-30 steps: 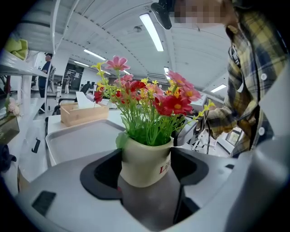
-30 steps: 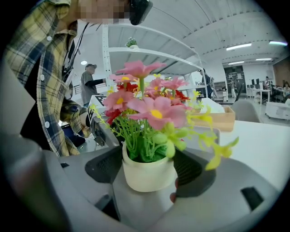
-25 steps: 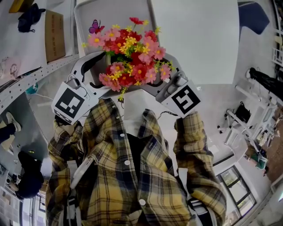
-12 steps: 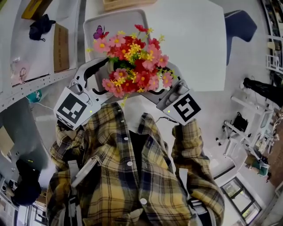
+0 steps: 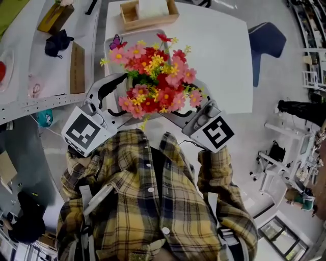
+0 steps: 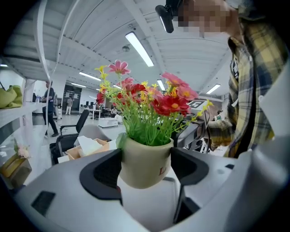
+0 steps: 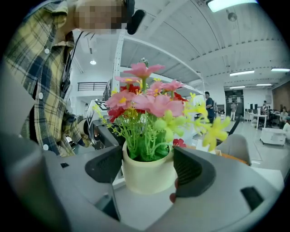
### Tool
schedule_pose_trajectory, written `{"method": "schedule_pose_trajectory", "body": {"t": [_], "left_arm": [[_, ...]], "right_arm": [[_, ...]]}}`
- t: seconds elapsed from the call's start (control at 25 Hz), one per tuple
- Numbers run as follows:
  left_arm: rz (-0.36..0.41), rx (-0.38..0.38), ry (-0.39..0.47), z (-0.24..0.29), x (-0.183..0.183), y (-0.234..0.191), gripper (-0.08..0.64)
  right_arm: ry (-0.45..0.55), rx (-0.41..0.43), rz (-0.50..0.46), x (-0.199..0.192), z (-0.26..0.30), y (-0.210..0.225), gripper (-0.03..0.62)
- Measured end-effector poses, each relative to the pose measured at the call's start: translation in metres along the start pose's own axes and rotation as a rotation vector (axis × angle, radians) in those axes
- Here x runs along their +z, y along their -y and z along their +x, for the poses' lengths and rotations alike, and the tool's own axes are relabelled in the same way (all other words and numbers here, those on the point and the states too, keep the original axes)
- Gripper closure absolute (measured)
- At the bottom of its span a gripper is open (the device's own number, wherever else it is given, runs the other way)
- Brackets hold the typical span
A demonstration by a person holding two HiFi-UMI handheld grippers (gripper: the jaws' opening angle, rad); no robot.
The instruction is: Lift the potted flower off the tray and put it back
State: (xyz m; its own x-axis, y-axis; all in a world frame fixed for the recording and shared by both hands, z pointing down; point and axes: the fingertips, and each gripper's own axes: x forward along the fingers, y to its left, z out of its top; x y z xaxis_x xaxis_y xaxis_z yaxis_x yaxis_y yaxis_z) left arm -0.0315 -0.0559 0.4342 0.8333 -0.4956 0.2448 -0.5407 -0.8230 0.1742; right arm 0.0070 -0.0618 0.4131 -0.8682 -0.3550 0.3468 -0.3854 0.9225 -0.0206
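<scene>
The potted flower [image 5: 153, 71], a bunch of red, pink and yellow blooms with a purple butterfly, hangs in the air above the grey tray [image 5: 142, 35] on the white table [image 5: 219, 61]. In the head view the blooms hide its cream pot. My left gripper [image 5: 127, 94] and right gripper [image 5: 178, 99] close on it from opposite sides. In the left gripper view the pot [image 6: 145, 161] sits squeezed between the black pads of the left gripper [image 6: 145, 165]. The right gripper view shows the pot [image 7: 147, 174] pinched the same way by the right gripper [image 7: 147, 170].
A wooden box [image 5: 147, 12] with white paper stands at the table's far edge behind the tray. A blue chair [image 5: 267, 41] is at the table's right end. White shelving [image 5: 51, 76] with small items runs along the left. The person's plaid shirt fills the bottom.
Both grippers keep their hold on the pot. The table and tray have shrunk and slid down in the head view, and the wooden box has come into sight.
</scene>
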Motion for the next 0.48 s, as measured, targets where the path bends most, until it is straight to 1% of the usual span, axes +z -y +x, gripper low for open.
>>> {"method": "schedule_pose_trajectory", "body": {"t": [0.24, 0.48], "left_arm": [[-0.011, 0.007, 0.025, 0.0018, 0.0003, 0.0006, 0.232], [0.006, 0.012, 0.042, -0.0004, 0.0007, -0.0005, 0.232]], "right_arm": [[-0.019, -0.004, -0.014, -0.0017, -0.0014, 0.0009, 0.248], [0.004, -0.016, 0.002, -0.0019, -0.0006, 0.0004, 0.248]]}}
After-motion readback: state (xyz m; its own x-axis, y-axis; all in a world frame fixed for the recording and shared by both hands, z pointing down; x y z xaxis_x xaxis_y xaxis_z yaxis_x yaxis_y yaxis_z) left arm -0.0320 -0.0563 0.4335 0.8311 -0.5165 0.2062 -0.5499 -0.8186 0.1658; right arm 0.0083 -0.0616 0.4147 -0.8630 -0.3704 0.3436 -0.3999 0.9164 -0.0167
